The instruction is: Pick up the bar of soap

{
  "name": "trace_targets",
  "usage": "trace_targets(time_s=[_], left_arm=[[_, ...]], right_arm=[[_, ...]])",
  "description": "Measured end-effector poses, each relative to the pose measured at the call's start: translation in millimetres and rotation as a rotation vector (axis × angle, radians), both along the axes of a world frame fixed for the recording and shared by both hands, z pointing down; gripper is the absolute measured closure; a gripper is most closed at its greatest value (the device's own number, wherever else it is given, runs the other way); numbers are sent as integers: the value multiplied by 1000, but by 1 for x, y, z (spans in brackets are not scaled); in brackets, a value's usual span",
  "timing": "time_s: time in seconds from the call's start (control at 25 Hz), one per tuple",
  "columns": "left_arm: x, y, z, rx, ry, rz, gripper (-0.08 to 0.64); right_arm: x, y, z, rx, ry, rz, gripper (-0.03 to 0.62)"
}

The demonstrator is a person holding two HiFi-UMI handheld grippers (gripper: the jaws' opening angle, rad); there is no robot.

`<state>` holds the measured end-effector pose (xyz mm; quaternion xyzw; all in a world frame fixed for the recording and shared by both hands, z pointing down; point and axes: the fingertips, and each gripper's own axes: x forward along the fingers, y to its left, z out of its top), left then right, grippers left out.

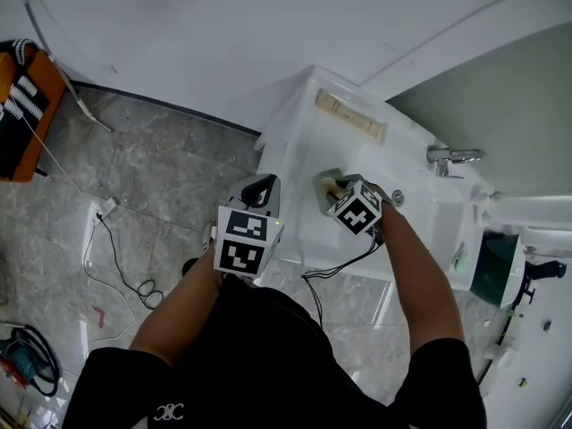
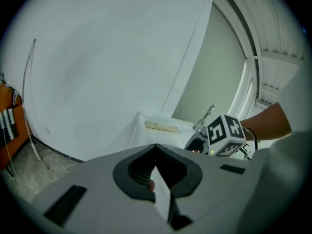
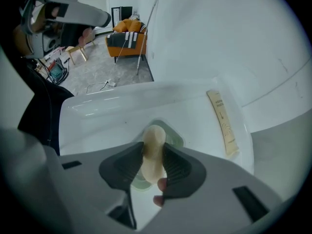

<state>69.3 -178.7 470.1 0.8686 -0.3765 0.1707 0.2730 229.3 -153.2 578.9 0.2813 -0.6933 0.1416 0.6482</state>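
Bar of soap (image 3: 155, 134) pinched edgewise between the jaws of the right gripper (image 3: 152, 148).
Its long axis is directed toward 12 o'clock, over the soap dish (image 3: 178, 141); the left gripper (image 2: 156, 152) jaws appear pressed together.

We wear a black short-sleeved shirt (image 1: 268, 365) with a small white logo (image 1: 167, 411). Our left tongs (image 1: 260, 187) and right tongs (image 1: 330, 188) are grey with black ribbed pads (image 3: 178, 167) and black-and-white marker cubes (image 1: 243, 242); a black cable (image 1: 340, 264) trails.

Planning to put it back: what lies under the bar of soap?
A pale green soap dish on the white basin ledge; the bar of soap and right hand-held gripper cover its middle.
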Motion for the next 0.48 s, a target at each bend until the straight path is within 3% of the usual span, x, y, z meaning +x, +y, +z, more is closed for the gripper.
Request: trace_targets(time_s=[0.48], left_arm=[[-2,5,5,-16,2,1,561]], right_arm=[[0,-2,12,-84,4,56,434]])
